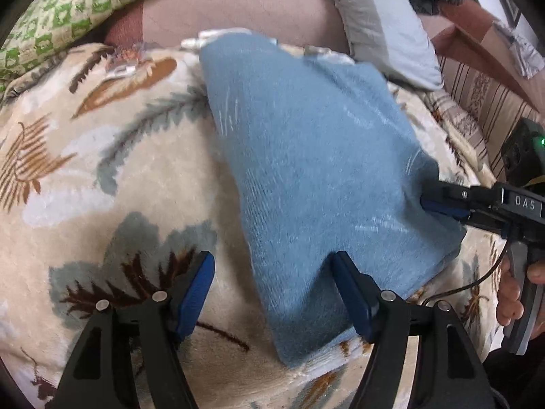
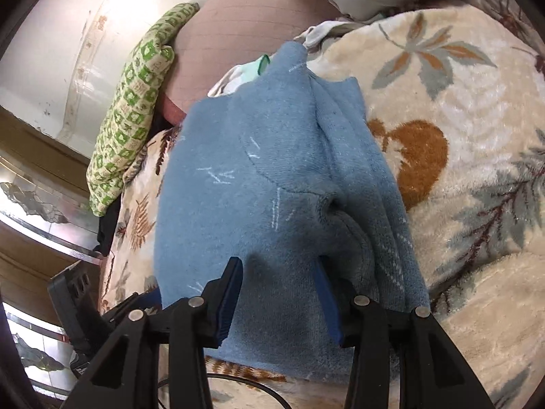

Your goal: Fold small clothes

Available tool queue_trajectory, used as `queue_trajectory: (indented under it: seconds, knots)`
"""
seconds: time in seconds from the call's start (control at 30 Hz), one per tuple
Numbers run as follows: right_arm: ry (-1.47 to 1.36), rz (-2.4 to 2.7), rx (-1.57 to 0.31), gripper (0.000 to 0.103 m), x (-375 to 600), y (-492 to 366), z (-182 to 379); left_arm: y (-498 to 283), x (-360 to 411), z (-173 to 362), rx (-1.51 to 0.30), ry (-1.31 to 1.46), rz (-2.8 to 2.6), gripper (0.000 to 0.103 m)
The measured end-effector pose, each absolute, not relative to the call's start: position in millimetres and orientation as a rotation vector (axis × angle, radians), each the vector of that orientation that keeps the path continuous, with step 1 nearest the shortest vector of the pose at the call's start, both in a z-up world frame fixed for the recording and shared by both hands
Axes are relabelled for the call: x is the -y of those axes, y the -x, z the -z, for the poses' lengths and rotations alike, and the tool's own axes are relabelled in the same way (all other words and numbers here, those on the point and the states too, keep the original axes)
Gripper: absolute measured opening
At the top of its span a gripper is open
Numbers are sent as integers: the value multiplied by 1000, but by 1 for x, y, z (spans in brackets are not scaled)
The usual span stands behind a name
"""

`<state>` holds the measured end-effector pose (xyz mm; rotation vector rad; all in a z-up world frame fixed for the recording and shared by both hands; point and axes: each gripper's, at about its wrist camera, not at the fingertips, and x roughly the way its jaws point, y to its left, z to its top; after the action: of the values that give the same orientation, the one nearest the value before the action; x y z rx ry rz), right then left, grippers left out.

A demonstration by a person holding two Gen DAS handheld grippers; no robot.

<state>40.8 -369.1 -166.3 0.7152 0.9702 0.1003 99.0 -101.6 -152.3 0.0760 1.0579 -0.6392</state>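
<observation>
A floral blanket fills both views. On it, centre frame, lies the blue garment (fuzzy, partly folded). The left tool gapes at its lower edge; the right tool stands apart over its near hem.

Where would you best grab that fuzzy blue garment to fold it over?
Probably at the blue fleece garment's near corner, coming in low from the near side with the left gripper, since that edge lies flat and free on the floral plush blanket.
</observation>
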Motion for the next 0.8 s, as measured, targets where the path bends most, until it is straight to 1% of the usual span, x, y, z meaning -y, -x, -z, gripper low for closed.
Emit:
queue_trajectory:
  seconds: [0.23, 0.4, 0.47, 0.67, 0.8]
  knots:
    - [-666, -126, -827, 48, 368, -37, 130, -104, 87, 131, -931, -23, 621, 72]
    - [-602, -138, -751, 48, 366, -54, 111, -115, 90, 127, -911, -8, 577, 72]
    - [-588, -139, -733, 48, 366, -62, 108, -113, 93, 129, -905, -18, 560, 75]
    - [-564, -164, -766, 48, 358, -78, 123, -110, 109, 139, -928, -88, 566, 79]
    - [-602, -145, -870, 48, 356, -86, 155, -106, 119, 153, -983, -156, 571, 79]
